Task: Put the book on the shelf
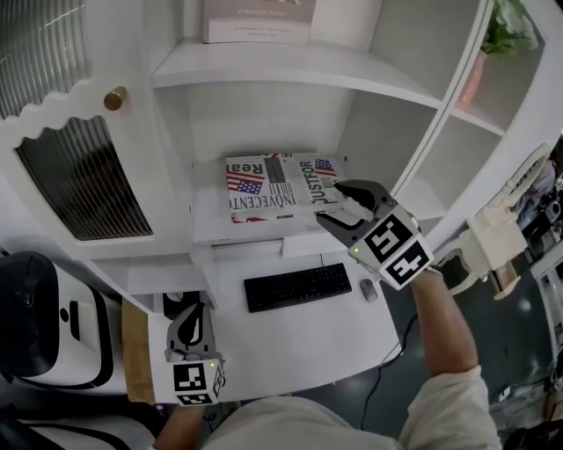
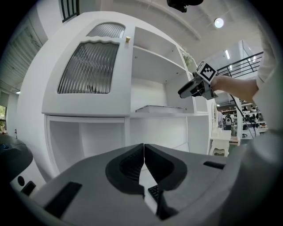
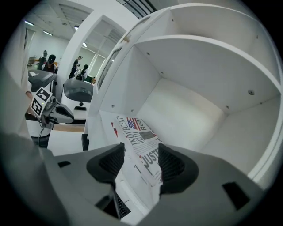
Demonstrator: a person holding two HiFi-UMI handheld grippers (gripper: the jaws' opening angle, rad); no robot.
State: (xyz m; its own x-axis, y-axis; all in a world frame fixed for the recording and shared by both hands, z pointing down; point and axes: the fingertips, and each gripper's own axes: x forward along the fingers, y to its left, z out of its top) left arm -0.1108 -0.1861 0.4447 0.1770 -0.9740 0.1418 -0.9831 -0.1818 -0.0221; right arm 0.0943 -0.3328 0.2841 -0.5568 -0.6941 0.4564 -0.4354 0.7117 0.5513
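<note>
The book [image 1: 273, 189], its cover printed with flags and newsprint, lies flat on the middle shelf [image 1: 211, 224] of the white bookcase. My right gripper [image 1: 343, 206] is at the book's front right corner with its jaws wide apart. In the right gripper view the book [image 3: 137, 132] runs away between the jaws of that gripper [image 3: 138, 161], and the corner sits in the gap without being clamped. My left gripper [image 1: 186, 338] hangs low over the desk's left end, shut and empty. Its tips [image 2: 143, 148] meet in the left gripper view, which also shows the right gripper [image 2: 185, 92].
A black keyboard [image 1: 297, 286] and a mouse [image 1: 369, 289] sit on the white desk below the shelf. Another book [image 1: 257, 22] stands on the shelf above. A ribbed-glass cabinet door [image 1: 84, 180] with a brass knob [image 1: 114, 97] is left. A white machine [image 1: 44, 325] stands at lower left.
</note>
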